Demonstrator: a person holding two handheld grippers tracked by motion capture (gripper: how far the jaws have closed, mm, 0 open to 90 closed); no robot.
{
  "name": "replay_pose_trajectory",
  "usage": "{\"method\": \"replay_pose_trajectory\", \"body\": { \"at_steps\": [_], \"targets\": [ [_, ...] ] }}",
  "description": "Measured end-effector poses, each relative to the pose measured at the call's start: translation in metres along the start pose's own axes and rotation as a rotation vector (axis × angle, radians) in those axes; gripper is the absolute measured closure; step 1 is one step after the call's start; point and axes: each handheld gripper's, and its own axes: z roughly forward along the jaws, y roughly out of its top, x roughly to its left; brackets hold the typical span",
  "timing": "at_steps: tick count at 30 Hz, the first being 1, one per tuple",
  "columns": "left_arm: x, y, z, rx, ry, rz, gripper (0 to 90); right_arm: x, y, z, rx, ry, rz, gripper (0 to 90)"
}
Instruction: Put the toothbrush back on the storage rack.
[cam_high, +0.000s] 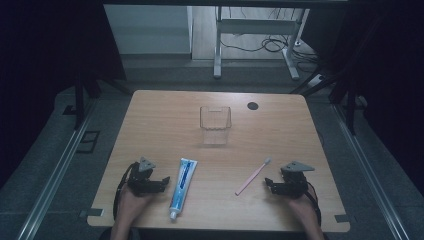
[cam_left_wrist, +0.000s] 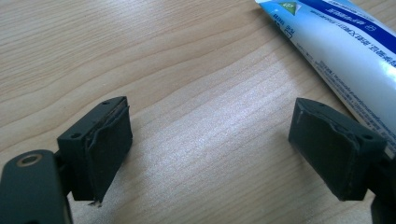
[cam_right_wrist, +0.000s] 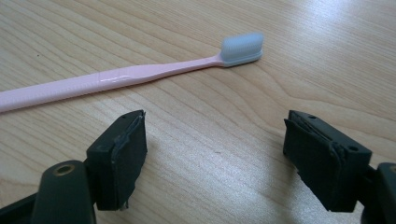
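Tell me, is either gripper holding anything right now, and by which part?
Nothing is held. The left gripper is open over bare table beside the toothpaste tube; the right gripper is open just short of the pink toothbrush.

The black two-jaw left gripper (cam_high: 159, 183) rests low near the table's near edge, jaws spread wide and empty. The matching black right gripper (cam_high: 270, 184) mirrors it, jaws likewise parted, both held by bare forearms.

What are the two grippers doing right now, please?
Left gripper: open, holding nothing, beside the toothpaste tube.
Right gripper: open, holding nothing, near the toothbrush.
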Motion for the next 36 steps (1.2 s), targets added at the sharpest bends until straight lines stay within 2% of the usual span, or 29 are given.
{"method": "replay_pose_trajectory", "body": {
  "at_steps": [28, 36],
  "targets": [
    [-0.0014, -0.0001, 0.0001, 0.002, 0.017, -0.020, 11.6, 0.0010, -0.0003, -0.0004, 0.002, 0.012, -0.009, 20.1],
    [-0.0011, 0.0001, 0.0002, 0.003, 0.016, -0.020, 11.5, 0.0018, 0.0006, -0.0025, 0.013, 0.021, -0.008, 24.6]
  ]
}}
